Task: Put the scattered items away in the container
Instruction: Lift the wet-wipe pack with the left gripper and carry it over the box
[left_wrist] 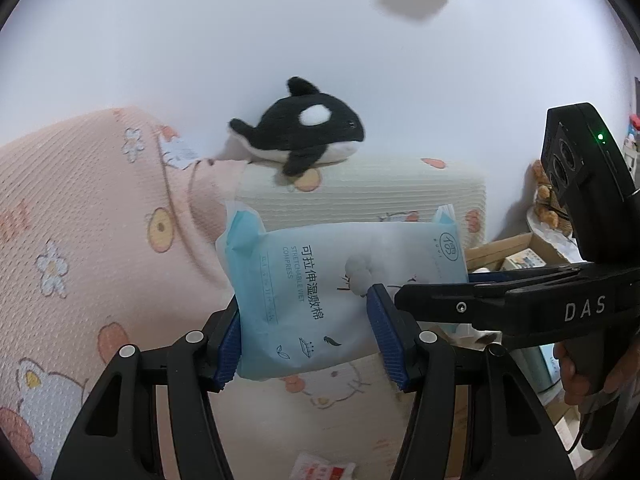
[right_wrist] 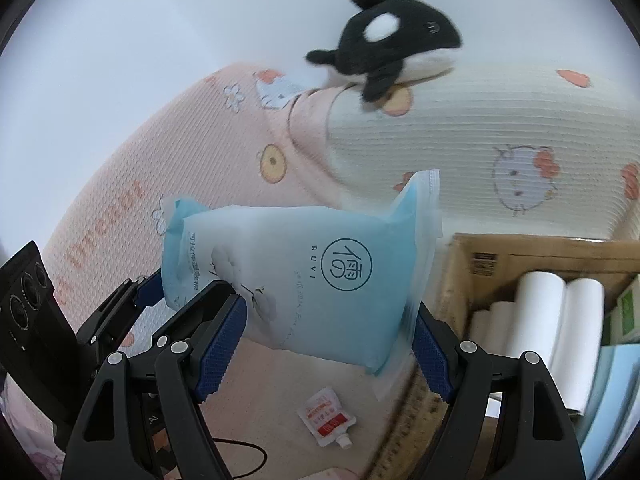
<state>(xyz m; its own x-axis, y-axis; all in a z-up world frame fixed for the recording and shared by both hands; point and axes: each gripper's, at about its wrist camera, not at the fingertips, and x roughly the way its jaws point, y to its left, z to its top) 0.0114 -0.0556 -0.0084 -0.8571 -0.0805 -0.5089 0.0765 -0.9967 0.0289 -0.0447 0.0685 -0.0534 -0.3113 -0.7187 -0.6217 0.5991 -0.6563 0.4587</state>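
- Beside your right gripper (right_wrist: 324, 348), the cardboard box (right_wrist: 520, 252) sits open, ready to receive.
- You hold the blue wet-wipe pack (right_wrist: 304, 276) aloft: both grippers clamp it, left gripper (left_wrist: 306, 340) sharing the load.
- Smaller sachet (right_wrist: 326, 416) waits below.

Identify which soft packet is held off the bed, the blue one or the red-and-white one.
The blue packet: both grippers clamp it in mid-air, while the red-and-white pouch lies on the bedding.

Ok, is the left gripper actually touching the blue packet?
Touching. In the left wrist view, the left gripper has both blue pads pressed against the sides of the blue packet, which hangs off the bedding.
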